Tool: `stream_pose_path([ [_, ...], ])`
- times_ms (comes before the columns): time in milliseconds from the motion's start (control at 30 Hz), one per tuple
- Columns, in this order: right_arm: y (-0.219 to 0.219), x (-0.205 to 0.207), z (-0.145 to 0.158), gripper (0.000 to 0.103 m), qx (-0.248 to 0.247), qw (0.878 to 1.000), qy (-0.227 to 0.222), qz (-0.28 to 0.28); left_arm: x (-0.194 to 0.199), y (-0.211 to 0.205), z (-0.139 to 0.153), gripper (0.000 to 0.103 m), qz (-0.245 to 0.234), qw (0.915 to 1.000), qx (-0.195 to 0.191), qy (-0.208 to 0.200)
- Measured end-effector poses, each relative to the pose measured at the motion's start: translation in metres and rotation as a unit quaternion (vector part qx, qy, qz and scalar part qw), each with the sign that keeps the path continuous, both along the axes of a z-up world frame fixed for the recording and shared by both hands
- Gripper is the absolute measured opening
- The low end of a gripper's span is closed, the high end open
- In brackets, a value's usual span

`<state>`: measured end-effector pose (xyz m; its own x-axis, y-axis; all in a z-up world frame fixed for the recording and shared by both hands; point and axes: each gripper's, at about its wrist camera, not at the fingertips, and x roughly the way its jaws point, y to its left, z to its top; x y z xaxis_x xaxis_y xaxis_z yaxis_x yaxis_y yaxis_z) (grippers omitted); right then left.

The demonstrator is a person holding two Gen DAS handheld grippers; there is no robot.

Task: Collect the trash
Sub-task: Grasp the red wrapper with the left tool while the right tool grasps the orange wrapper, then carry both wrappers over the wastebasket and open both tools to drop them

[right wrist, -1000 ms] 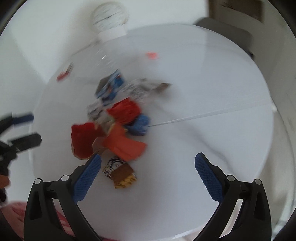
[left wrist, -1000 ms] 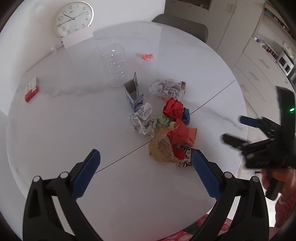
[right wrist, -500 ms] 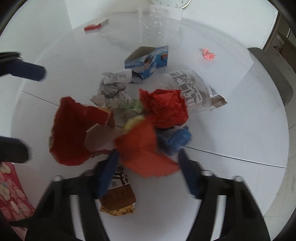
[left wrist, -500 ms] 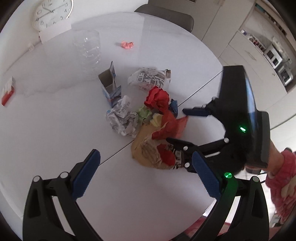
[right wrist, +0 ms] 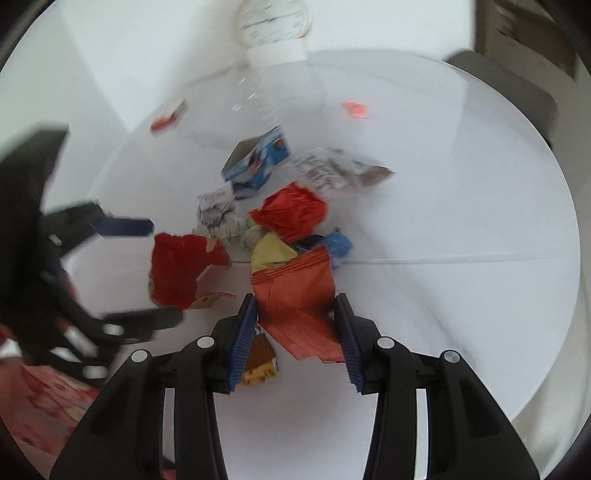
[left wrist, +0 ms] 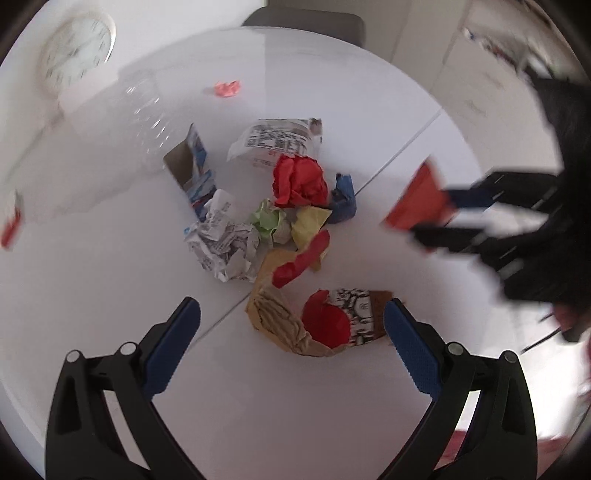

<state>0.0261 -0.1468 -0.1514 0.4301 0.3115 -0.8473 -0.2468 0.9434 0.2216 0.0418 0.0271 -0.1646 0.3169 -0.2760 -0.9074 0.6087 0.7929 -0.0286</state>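
Observation:
A trash pile lies mid-table: red crumpled paper (left wrist: 299, 181), a crumpled receipt (left wrist: 221, 236), a brown paper bag (left wrist: 273, 314) with a red scrap (left wrist: 325, 325), and a printed snack wrapper (left wrist: 354, 314). My left gripper (left wrist: 291, 314) hangs open above the bag, which lies between its fingers untouched. My right gripper (right wrist: 295, 321) is closing, and its pads press an orange-red wrapper (right wrist: 295, 288). In the left wrist view the right gripper (left wrist: 430, 216) holds that wrapper (left wrist: 417, 203) to the right of the pile. In the right wrist view the left gripper (right wrist: 166, 271) is blurred at the left.
On the round white table (left wrist: 110, 295) are a blue carton (left wrist: 192, 166), a clear labelled bag (left wrist: 277, 140), a clear plastic bottle (left wrist: 147, 110), a pink scrap (left wrist: 227, 88) and a small red box (left wrist: 11, 221). A clock (left wrist: 77, 48) and a chair (left wrist: 303, 22) stand behind.
My right gripper came in over the pile, closed on the orange-red wrapper and drew it off to the right. My left gripper sank closer to the brown bag.

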Motion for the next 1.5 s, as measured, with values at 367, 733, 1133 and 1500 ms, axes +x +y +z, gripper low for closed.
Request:
stream_pose_path([
  [367,-0.066,-0.050,0.003,0.044,0.033,0.993,0.025,-0.115,0.005,-0.018,-0.023,0.056,-0.054,0.9958,0.042,-0.061],
  [733,-0.108,-0.103,0.011,0.044,0.066,0.978,0.018,-0.197,0.001,0.001,0.013,0.040,-0.011,0.9993,-0.004,-0.036],
  [1133,-0.174,-0.196,-0.044,0.046,0.030,0.945,0.083,-0.314,-0.057,-0.073,0.079,0.040,-0.096,0.9920,-0.072,-0.036],
  [1500,-0.207,-0.241,-0.076,0.099,0.004,0.920,0.119,-0.374,-0.128,-0.169,0.070,0.040,-0.199,0.9771,-0.075,-0.009],
])
